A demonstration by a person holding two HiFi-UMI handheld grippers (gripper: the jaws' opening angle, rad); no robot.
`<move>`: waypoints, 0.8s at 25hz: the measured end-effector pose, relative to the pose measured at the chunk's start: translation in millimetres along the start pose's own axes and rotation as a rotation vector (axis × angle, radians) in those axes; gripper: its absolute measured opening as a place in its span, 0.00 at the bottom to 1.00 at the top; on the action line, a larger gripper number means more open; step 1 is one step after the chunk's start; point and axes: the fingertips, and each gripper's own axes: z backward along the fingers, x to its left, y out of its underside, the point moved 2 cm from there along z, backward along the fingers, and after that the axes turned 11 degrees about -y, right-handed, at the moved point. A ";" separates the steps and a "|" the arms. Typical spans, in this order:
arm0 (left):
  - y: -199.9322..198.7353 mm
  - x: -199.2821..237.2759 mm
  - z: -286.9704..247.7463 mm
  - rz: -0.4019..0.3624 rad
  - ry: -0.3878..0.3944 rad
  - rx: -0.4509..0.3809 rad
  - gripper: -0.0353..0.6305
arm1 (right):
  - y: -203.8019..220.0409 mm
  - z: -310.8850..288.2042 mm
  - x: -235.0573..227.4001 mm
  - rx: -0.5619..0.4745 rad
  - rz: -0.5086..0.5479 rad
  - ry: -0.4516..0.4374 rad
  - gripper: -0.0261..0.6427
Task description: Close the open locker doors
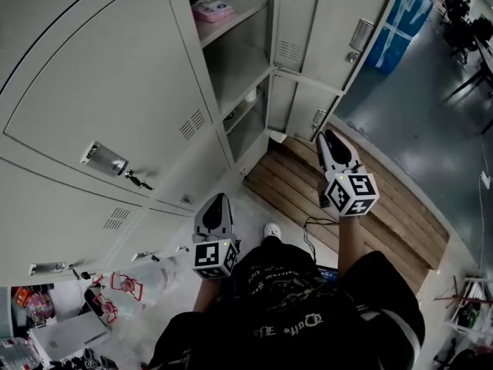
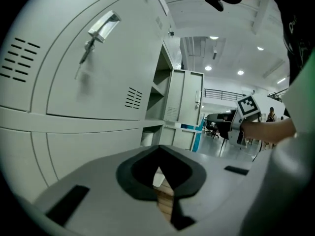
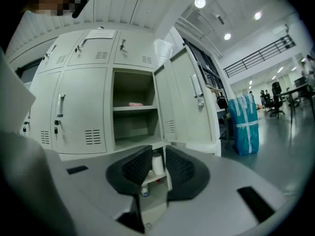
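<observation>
count: two pale grey metal locker doors stand open, the upper door (image 1: 339, 29) above the lower door (image 1: 302, 102), beside the closed fronts of the grey locker bank (image 1: 100, 91). one pink box (image 1: 213, 9) lies on the upper shelf. two grippers, both held roughly level: left gripper (image 1: 218, 200), jaws together and empty, faces closed fronts; right gripper (image 1: 330, 136), jaws narrowly apart and empty, points toward the open doors, clear of them.

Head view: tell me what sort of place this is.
Likely a locker area at the edge of a large open workspace. A bank of grey metal lockers fills the left, a wooden pallet lies on the floor, and desks and chairs stand far off.
</observation>
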 end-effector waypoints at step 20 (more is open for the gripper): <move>3.9 -67.3 -67.4 -0.010 -0.046 0.055 0.06 | -39.5 -59.9 -191.7 0.121 0.100 -0.032 0.27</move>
